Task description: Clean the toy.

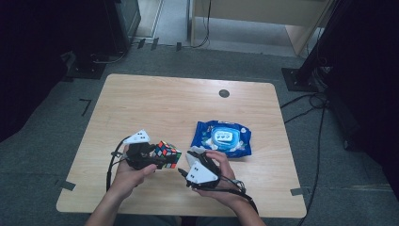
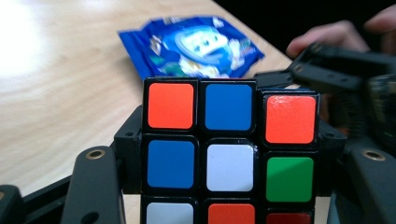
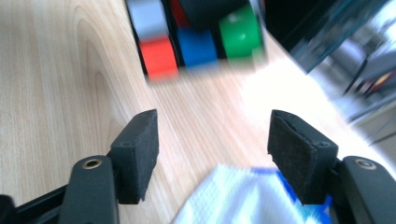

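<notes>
The left tongs (image 1: 157, 157) pinch the cube (image 1: 168, 154) just above the surface (image 1: 155, 99), near its front edge. To its right, the right tongs (image 3: 212, 156) stand spread and empty beside it, the wipes (image 1: 222, 138) farther right. The cube looks scrambled; turning it remains.

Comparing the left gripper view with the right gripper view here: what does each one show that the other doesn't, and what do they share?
Left gripper view alone: the left hand-held gripper shut on the puzzle cube, whose face reads sticker by sticker, and the blue wipes pack's printed top.

Right gripper view alone: the right hand-held gripper open, nothing between its pads, and a white tissue below the jaws.

Both: the cube, blurred in the right gripper view, and the wooden table.
</notes>
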Demonstrator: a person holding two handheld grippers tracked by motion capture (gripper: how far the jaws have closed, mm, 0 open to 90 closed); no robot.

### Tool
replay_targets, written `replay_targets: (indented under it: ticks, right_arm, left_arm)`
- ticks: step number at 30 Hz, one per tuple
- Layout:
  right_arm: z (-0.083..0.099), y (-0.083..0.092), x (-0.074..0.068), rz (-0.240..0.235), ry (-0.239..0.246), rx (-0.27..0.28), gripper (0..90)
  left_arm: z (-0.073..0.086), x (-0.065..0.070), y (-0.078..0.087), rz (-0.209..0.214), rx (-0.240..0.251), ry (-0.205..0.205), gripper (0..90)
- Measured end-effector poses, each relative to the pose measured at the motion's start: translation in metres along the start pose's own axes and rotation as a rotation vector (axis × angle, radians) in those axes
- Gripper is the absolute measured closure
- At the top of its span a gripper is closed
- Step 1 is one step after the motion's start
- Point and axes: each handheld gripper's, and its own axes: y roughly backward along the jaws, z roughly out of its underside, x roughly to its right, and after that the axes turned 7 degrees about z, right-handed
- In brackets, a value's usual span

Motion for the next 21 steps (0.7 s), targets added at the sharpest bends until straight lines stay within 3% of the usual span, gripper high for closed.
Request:
replay_targets:
  ticks: [3,7,12,15,21]
  right_arm:
    - [0.017,-0.009,0.013,-0.009,-0.162,-0.068,41.3]
    - [0.037,-0.02,0.024,-0.063,-0.305,-0.152,43.7]
    - [0.048,-0.029,0.026,-0.013,-0.358,-0.228,47.0]
    - [0.05,-0.033,0.023,-0.019,-0.363,-0.265,48.6]
    - [0.052,-0.034,0.027,-0.017,-0.438,-0.273,59.7]
  left_arm:
    - [0.0,-0.004,0.006,-0.011,0.02,-0.002,34.1]
    - [0.001,-0.004,0.007,-0.016,0.026,-0.014,34.1]
    - [0.002,-0.003,0.003,-0.019,0.014,-0.026,34.1]
    - [0.004,-0.002,0.0,-0.023,0.012,-0.038,34.1]
    - [0.005,0.001,-0.002,-0.019,0.021,-0.067,34.1]
